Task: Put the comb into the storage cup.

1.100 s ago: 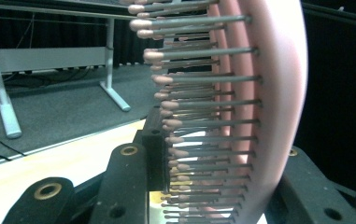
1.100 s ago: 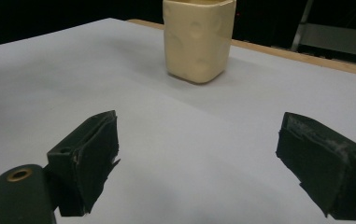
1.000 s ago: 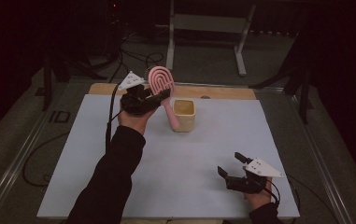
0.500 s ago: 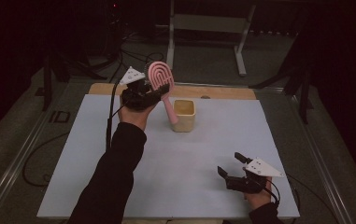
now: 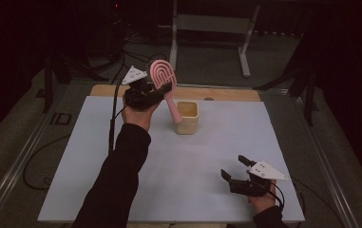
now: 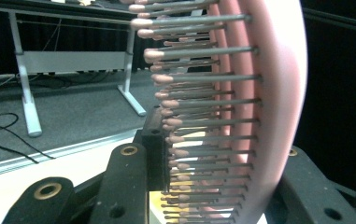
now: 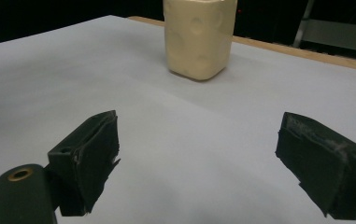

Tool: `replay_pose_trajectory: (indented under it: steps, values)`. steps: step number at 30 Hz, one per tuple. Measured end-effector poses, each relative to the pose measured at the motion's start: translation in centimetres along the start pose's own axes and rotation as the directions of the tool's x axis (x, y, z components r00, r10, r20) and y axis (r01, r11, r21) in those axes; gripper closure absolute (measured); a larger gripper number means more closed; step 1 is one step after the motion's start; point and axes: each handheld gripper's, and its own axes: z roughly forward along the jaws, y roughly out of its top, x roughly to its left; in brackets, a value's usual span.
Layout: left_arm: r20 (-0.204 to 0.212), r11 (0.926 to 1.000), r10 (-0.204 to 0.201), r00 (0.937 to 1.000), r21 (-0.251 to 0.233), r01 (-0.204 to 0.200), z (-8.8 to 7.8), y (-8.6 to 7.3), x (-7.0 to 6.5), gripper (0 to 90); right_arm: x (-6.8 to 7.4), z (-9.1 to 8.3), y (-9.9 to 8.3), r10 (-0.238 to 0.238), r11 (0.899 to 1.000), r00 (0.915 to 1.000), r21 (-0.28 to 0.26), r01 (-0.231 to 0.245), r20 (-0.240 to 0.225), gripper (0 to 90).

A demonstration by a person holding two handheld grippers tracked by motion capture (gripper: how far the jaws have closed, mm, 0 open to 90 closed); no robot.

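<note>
Your left gripper (image 5: pixel 157 90), clamped on the pink oval plastic hairbrush (image 5: pixel 163 81), has lifted its handle nearly clear of the cream square plastic cup (image 5: pixel 187 117), so extraction is almost complete, while your right gripper (image 5: pixel 234 168) rests open-jawed well in front of that cup

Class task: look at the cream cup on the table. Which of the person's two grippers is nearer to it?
Left. The left gripper, shut on the pink hairbrush, is raised just left of the cream cup. The right gripper sits open at the table's near edge, well apart.
</note>
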Motion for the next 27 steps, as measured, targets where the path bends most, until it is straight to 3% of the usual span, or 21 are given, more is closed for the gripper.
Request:
replay_pose_trajectory:
  steps: [19, 27]
  values:
    - [-0.035, 0.9999, -0.01, 0.9993, -0.011, 0.009, 1.7, 0.4, -0.2, 64.7, -0.1, 0.1, 0.0, 0.006, 1.0, 1.0, -0.004, -0.006, -0.002, 12.9]
    - [-0.056, 0.9993, -0.034, 0.9979, -0.018, 0.033, 2.4, 0.3, 0.1, 64.7, 0.0, 0.1, 0.0, 0.012, 1.0, 0.9999, -0.006, -0.012, -0.003, 13.0]
